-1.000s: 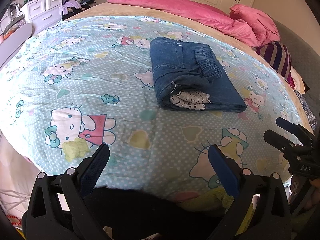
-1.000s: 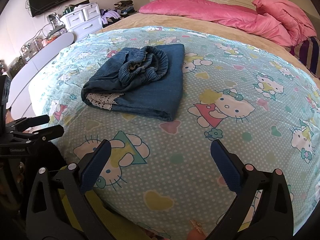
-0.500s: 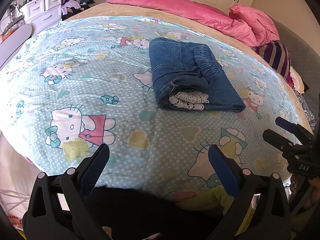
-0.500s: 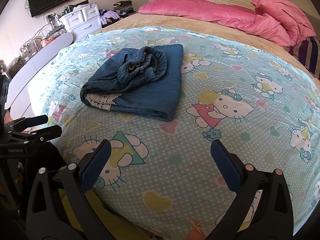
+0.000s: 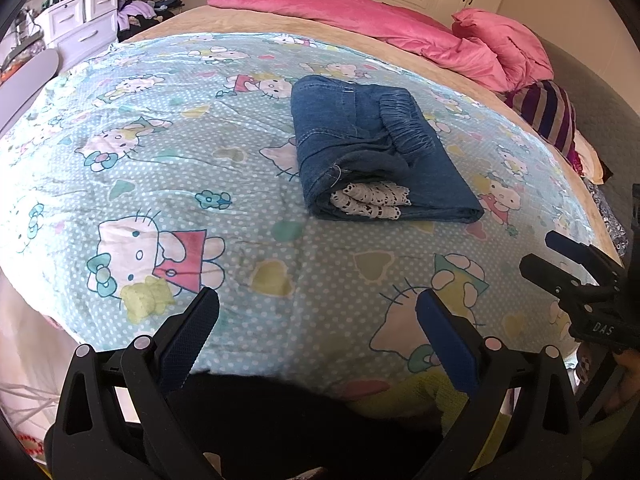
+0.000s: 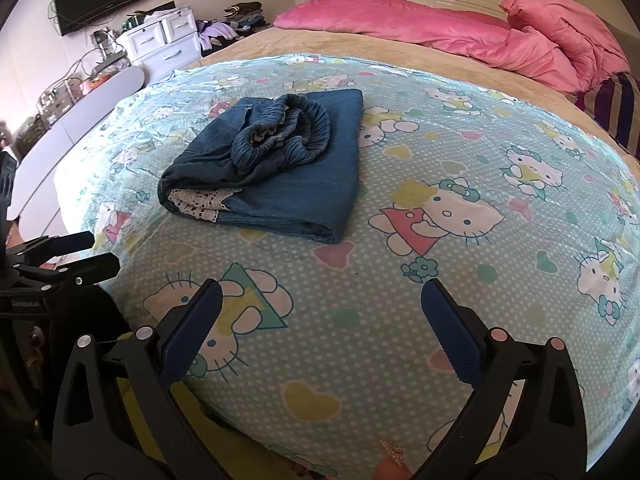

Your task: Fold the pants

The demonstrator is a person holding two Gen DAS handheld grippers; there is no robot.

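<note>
Your pants (image 5: pixel 376 148) already lie as a compact folded bundle on the cartoon-print sheet (image 5: pixel 168 152), at about one o'clock in the left wrist view and about eleven o'clock in the right wrist view, well ahead of both tools. The elastic waistband (image 6: pixel 288 128) sits bunched on top, and a strip of white lace trim (image 5: pixel 372 200) peeks out of the near end of the bundle. Your left gripper (image 5: pixel 316 332) hovers near the bed's front edge with its jaws spread wide and nothing between them; your right gripper (image 6: pixel 320 328) does the same, also empty and apart from the cloth. By the look of it the folding itself is done and you are at the release or retreat stage. If you want a neater result, the next move would be to reach forward, flatten the rumpled waistband and tuck the lace in; otherwise simply keep clear of the bundle so it stays folded.
</note>
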